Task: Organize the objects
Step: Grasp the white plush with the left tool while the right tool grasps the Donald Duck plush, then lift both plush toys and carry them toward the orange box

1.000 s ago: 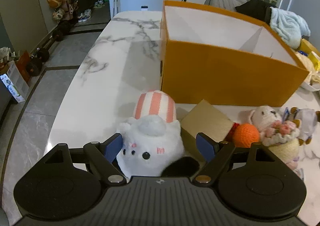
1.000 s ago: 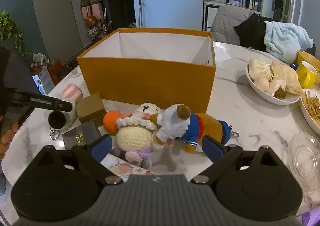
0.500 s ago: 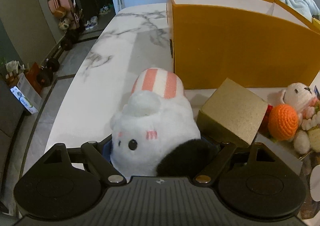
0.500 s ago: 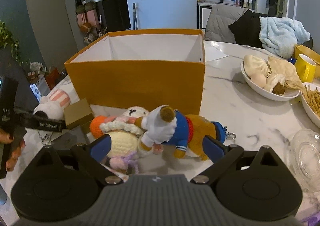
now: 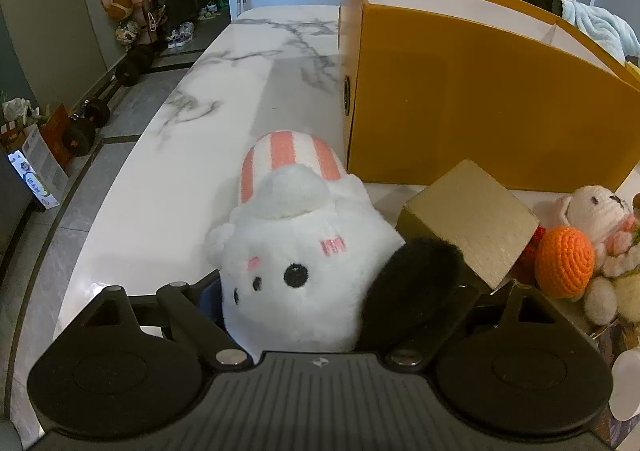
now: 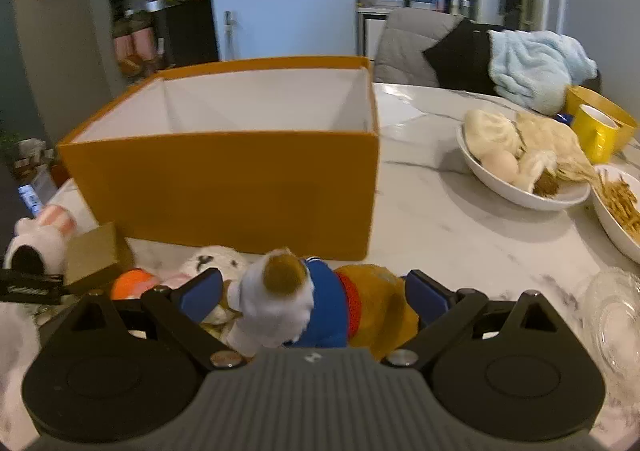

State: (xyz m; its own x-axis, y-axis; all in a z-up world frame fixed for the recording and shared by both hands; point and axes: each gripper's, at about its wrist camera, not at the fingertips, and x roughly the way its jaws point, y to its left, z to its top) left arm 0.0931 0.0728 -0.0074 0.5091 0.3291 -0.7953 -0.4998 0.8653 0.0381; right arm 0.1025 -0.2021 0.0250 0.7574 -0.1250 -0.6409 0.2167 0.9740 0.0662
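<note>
A white plush (image 5: pixel 296 251) with a pink-striped end and a black ear lies on the marble table, deep between the fingers of my left gripper (image 5: pixel 320 291). The plush hides both pads, so their closure does not show. It also shows in the right wrist view (image 6: pixel 40 239). My right gripper (image 6: pixel 312 295) is open, with a duck plush in a blue shirt (image 6: pixel 316 303) between its fingers. An open orange box (image 6: pixel 224 187) stands behind the toys and looks empty inside. It also shows in the left wrist view (image 5: pixel 472 99).
A gold cube box (image 5: pixel 472 219), an orange crochet ball (image 5: pixel 564 259) and a white crochet bear (image 5: pixel 596 207) lie beside the plush. Food bowls (image 6: pixel 524 191), a yellow mug (image 6: pixel 592 131) and a glass dish (image 6: pixel 612 315) stand at right. The table edge runs at left.
My left gripper moved forward until the white plush sat deep between its fingers. My right gripper moved forward and down over the duck plush, which now lies between its fingers.
</note>
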